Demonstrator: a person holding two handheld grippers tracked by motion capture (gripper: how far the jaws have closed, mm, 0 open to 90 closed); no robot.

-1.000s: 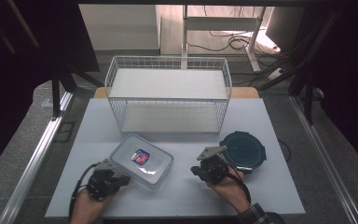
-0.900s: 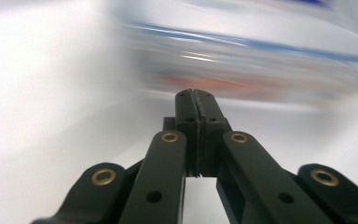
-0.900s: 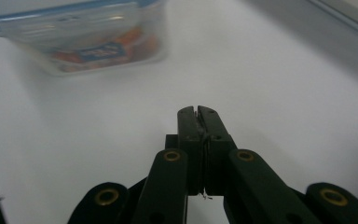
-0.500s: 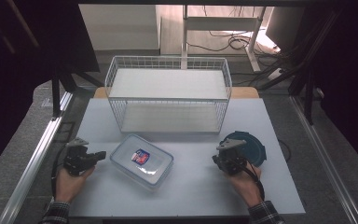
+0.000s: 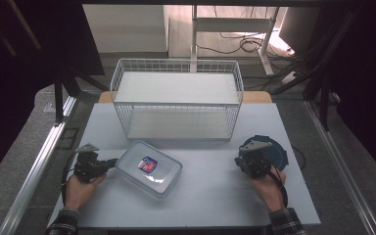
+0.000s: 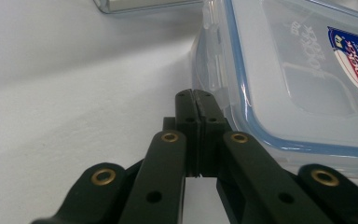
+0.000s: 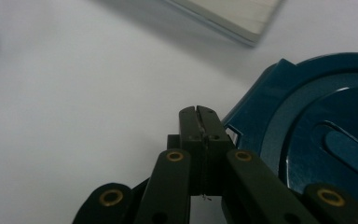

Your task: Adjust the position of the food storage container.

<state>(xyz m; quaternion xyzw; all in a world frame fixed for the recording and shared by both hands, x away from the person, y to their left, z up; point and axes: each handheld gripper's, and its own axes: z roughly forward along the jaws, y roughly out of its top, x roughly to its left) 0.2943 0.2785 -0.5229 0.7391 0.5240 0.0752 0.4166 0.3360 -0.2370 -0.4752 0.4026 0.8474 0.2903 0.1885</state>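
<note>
Left gripper (image 6: pixel 196 95) pressed together beside clear rectangular plastic lidded box (image 6: pixel 303 79) | right gripper (image 7: pixel 198 112) pressed together beside dark-blue round lid (image 7: pixel 321 140) | risk: closed tips nudging, sliding either thing instead of grasping.

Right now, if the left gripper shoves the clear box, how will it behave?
The clear box looks empty through its see-through lid, so it is probably light and should slide easily on the smooth table. It sits low and flat, so tipping seems unlikely. The left gripper, jaws shut, is at one corner, so a push there would likely spin it.
</note>
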